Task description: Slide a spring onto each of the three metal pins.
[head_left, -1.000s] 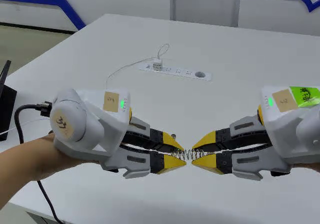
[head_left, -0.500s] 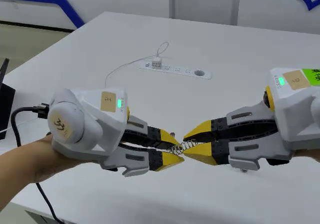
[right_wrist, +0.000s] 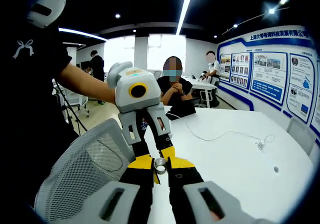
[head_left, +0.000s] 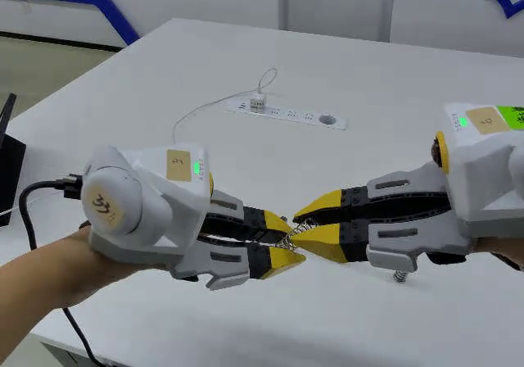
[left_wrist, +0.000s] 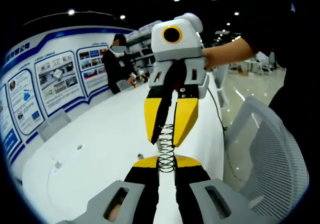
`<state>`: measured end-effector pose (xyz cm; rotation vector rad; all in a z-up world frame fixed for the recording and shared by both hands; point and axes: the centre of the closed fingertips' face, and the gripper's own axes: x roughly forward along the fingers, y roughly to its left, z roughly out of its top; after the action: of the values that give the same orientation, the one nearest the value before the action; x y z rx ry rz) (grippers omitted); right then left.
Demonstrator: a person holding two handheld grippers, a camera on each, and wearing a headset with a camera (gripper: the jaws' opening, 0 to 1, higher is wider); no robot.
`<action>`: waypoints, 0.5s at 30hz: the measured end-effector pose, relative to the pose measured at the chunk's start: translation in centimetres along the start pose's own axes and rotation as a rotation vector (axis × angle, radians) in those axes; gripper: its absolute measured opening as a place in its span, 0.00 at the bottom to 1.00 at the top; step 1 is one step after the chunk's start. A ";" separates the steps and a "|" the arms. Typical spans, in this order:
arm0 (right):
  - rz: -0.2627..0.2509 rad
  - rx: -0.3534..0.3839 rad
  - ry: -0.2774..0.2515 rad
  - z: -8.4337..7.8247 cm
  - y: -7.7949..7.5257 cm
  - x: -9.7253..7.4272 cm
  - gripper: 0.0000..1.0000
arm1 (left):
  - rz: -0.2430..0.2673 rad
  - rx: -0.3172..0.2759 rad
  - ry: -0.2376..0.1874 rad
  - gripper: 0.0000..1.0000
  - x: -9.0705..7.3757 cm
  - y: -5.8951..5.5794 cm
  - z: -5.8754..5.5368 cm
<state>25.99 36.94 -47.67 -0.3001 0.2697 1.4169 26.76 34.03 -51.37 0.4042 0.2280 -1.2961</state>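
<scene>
A small steel spring (head_left: 288, 237) bridges the two grippers, which meet tip to tip above the white table (head_left: 246, 64). My left gripper (head_left: 291, 242) is shut on the spring's near end; in the left gripper view the spring (left_wrist: 166, 151) rises from between its yellow tips (left_wrist: 167, 163). My right gripper (head_left: 299, 228) comes in from the right, tilted slightly down, and its jaws are shut on the other end. In the right gripper view the spring (right_wrist: 160, 166) shows end-on between that gripper's tips. I cannot tell whether a pin runs inside the coil.
Another small spring-like part (head_left: 399, 275) stands on the table under the right gripper. A white power strip (head_left: 286, 115) with a cable lies mid-table, a grey chair (head_left: 336, 11) at the far edge. A black cable (head_left: 41, 188) trails off the left edge.
The right gripper has moved left and lifted at the rear, closing on the left gripper. The spring between them now looks shorter and more tilted. The small part under the right gripper has come into view.
</scene>
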 end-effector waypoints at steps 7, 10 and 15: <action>0.002 0.016 -0.016 0.4 0.1 0.3 0.10 | -0.003 -0.002 -0.006 0.10 0.3 -0.2 0.1; -0.006 0.017 -0.012 0.5 0.0 0.3 0.10 | 0.005 -0.012 -0.011 0.10 0.2 -0.1 0.1; -0.017 0.025 0.000 0.4 -0.2 0.9 0.10 | 0.024 -0.041 -0.009 0.11 0.0 0.2 -0.3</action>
<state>26.31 37.92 -47.65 -0.2807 0.2840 1.3957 26.95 34.18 -51.66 0.3654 0.2412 -1.2678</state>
